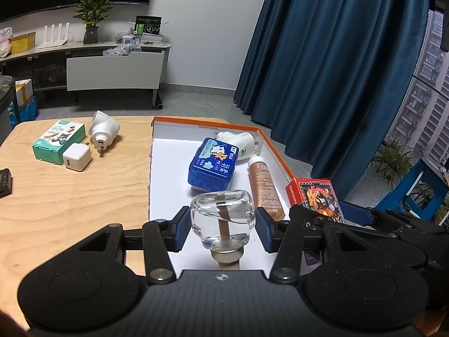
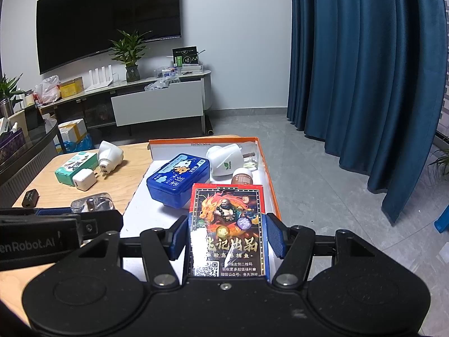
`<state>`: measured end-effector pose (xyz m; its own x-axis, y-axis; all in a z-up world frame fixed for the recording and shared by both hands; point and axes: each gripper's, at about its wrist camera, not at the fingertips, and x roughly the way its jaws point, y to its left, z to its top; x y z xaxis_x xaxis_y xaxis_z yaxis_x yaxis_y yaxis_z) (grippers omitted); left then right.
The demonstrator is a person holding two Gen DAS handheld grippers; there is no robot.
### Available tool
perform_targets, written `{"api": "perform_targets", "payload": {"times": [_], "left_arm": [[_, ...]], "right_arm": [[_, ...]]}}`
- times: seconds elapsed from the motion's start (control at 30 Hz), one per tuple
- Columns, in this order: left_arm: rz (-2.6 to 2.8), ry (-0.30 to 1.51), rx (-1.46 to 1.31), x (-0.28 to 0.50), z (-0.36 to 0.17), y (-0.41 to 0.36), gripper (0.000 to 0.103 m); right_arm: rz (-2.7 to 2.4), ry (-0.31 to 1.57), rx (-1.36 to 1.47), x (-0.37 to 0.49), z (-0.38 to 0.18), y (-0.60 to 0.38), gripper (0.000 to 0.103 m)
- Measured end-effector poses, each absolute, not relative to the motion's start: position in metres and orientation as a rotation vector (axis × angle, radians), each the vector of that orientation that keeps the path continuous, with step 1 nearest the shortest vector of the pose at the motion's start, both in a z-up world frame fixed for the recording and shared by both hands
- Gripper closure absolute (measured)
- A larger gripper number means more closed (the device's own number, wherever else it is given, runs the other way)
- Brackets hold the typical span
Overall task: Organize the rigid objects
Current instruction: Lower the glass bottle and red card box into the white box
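Note:
My left gripper (image 1: 221,230) is shut on a clear glass bottle (image 1: 223,219) with a beige cap, held over the near end of the orange-rimmed white box (image 1: 276,151). My right gripper (image 2: 224,238) is shut on a red card box with dragon art (image 2: 227,224), over the box's right side; it also shows in the left wrist view (image 1: 314,196). Inside the box lie a blue tin (image 1: 213,164), a white plug-in device (image 1: 238,143) and a brown tube (image 1: 263,185).
On the wooden table (image 1: 70,202) left of the box lie a green carton (image 1: 57,141), a white cube charger (image 1: 77,157), a white adapter (image 1: 103,126) and a small black block (image 1: 4,182). Blue curtains (image 1: 336,70) hang to the right.

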<state>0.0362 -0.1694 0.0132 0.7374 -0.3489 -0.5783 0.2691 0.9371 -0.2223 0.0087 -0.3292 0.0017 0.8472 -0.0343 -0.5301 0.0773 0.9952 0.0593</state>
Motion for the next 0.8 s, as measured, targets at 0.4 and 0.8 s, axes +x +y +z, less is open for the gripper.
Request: {"api": "perform_targets", "payload": {"times": [0.4,0.8], "left_arm": [[-0.337,0.668,-0.129,0.037,0.011,-0.169,0.053],[-0.338,0.678,-0.126,0.04,0.008,-0.169,0.053]], "right_arm": [[-0.057,0.565,0.075,0.008,-0.004,-0.326,0.032],[-0.054,0.581,0.069,0.013,-0.012,-0.326,0.032]]}}
